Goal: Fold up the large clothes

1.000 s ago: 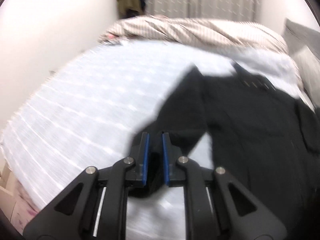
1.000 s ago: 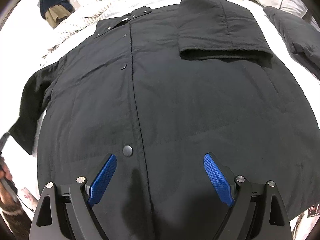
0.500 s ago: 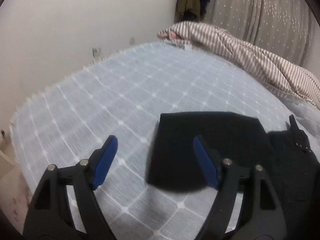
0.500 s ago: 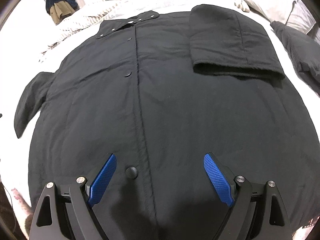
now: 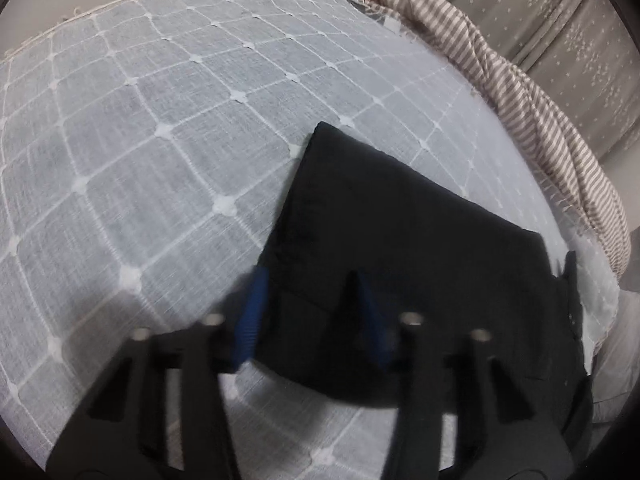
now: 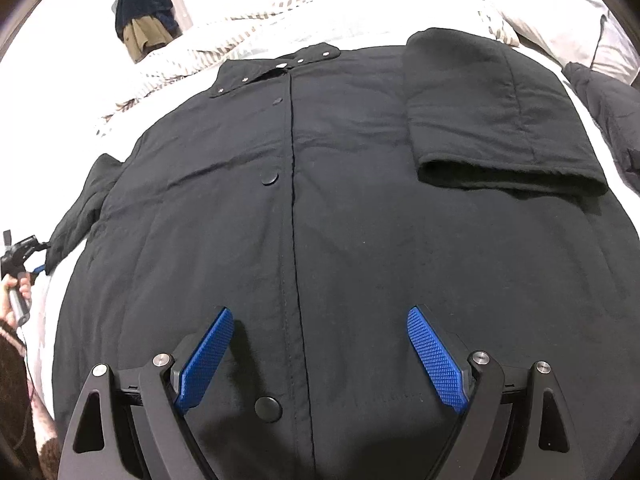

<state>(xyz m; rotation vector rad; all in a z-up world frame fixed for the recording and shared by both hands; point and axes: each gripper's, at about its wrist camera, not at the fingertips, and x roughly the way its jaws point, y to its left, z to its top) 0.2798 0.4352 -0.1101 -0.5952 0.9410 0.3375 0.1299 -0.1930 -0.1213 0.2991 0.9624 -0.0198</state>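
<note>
Between the closing left claw point(image 5: 308, 312) — sleeve cuff point(image 5: 312, 344), flat on bedspread point(image 5: 132, 152)

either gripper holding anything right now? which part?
Right gripper: nothing, its fingers are open above the black coat. Left gripper: fingers have just been closing around the cuff end of the coat's outstretched sleeve; blur hides whether they grip it.

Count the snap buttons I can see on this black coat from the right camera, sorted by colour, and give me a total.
Silver snaps on the collar: 4
Black snaps down the front of the coat: 3, the top one, the middle one and the bottom one
Total: 7
</note>
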